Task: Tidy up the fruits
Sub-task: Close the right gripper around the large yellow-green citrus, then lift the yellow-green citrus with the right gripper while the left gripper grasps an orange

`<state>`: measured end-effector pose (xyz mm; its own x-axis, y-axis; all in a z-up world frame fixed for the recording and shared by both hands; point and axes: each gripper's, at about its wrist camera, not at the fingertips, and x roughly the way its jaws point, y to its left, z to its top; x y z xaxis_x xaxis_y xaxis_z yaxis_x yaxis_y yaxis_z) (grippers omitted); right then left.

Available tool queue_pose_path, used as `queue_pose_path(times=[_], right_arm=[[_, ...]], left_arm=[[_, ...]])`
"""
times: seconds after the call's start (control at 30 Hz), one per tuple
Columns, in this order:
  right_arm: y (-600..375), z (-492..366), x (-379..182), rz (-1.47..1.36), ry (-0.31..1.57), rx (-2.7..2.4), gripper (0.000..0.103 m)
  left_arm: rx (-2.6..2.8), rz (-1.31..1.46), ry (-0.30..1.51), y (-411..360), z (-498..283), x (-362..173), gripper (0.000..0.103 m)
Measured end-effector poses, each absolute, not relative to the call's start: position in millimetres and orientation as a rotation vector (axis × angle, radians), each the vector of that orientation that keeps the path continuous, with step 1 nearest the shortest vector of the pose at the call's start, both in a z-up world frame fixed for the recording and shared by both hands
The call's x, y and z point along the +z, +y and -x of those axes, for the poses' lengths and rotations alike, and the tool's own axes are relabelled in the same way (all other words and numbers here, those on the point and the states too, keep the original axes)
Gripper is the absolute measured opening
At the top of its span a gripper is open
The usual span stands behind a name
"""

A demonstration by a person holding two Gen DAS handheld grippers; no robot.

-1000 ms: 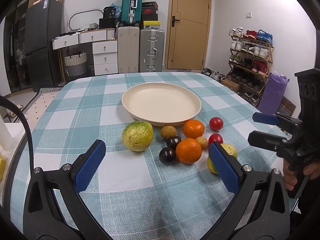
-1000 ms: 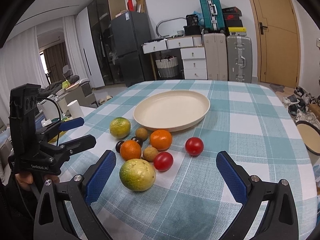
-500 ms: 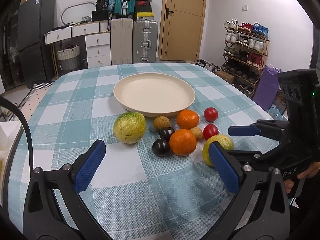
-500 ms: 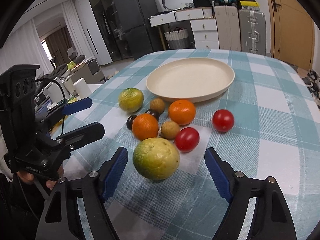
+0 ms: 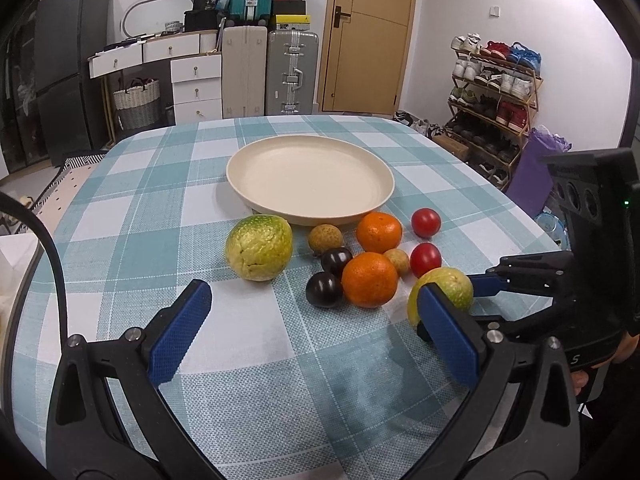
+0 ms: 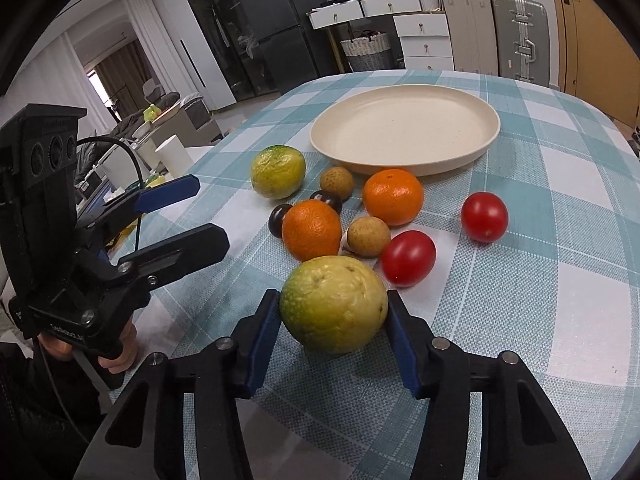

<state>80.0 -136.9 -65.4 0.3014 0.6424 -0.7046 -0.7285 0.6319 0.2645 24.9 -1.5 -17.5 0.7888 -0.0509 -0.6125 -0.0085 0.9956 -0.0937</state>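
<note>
My right hand-held gripper (image 6: 334, 320) pinches the guava (image 6: 334, 305), half hidden in the left view, where my left hand-held gripper (image 5: 316, 332) gapes wide.

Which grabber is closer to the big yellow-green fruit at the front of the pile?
Right. The right hand-held gripper has its pads on both sides of the big yellow-green fruit. The left hand-held gripper is open, off to the side, with no fruit between its pads.
</note>
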Motion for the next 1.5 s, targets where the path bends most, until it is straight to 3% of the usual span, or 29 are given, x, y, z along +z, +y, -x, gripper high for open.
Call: queue_pose_path(times=[0.33, 0.5, 0.6, 1.13, 1.5], right_arm=[[-170.5, -80.7, -45.1, 0.046, 0.758, 0.867, 0.052], [-180.5, -87.8, -43.4, 0.012, 0.766, 0.845, 0.052], [-180.8, -88.9, -43.0, 0.009, 0.771, 0.844, 0.052], [-186.5, -84.1, -50.3, 0.023, 0.81, 0.86, 0.048], [-203.2, -60.9, -63.4, 0.024, 0.85, 0.823, 0.053]], left_arm=[[-0.131, 0.066, 0.677, -22.0, -37.8, -19.6, 0.099], [-0.193, 0.055, 0.698, -34.7, -46.9, -23.2, 0.072], [-0.207, 0.056, 0.717, -39.2, -52.8, -25.4, 0.061], [-0.194, 0.012, 0.781, -52.9, -78.6, -34.1, 0.06], [-0.189, -0.002, 0.794, -51.5, -77.3, -32.4, 0.055]])
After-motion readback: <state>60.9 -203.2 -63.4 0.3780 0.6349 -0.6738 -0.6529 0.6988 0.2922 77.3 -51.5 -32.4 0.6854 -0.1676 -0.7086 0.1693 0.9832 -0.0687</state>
